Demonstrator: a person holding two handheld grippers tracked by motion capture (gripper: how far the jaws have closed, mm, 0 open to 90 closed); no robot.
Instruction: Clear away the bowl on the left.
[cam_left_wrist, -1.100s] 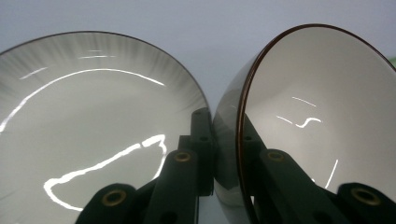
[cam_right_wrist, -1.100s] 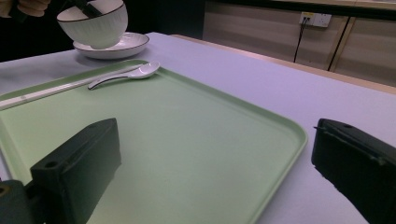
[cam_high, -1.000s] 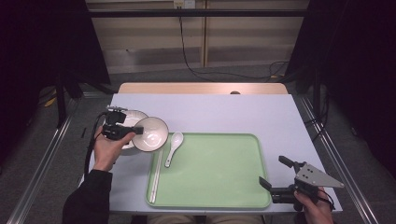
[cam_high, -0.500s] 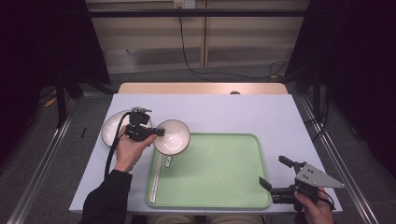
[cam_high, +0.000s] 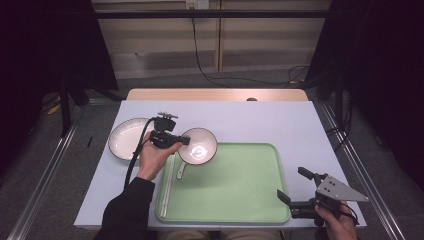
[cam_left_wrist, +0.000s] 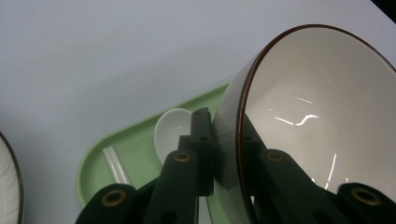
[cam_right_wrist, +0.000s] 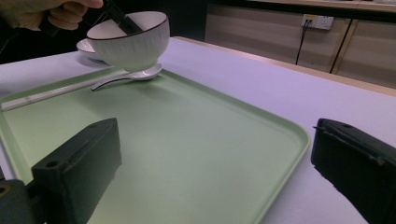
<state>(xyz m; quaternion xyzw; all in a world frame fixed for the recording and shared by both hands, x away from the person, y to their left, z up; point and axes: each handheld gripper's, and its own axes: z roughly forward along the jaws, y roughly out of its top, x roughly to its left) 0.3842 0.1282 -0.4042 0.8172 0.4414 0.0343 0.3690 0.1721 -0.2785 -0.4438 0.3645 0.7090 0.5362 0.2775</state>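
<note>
Bowl: the white bowl (cam_high: 198, 145) with the dark rim is up off the table, hanging over the far-left corner of the green tray (cam_high: 240, 200), just above the spoon.
Left gripper: the left gripper (cam_high: 184, 141) has its jaws nearly closed on the bowl's rim, one jaw inside the wall and one outside; the grip looks firm.
What just changed: a second ago the bowl sat beside the white plate (cam_high: 125, 138), left of the tray; now it has swung across and crossed the tray's edge.
Meaning: my read is the carry is nearly over, and setting down comes next.
Watch out: the white spoon (cam_high: 183, 165) and chopsticks (cam_high: 167, 181) lie right beneath, so the bowl needs a bare patch of tray.
Right gripper: the right gripper (cam_high: 289, 187) waits at the tray's near-right corner, jaws spread wide, holding nothing.
</note>
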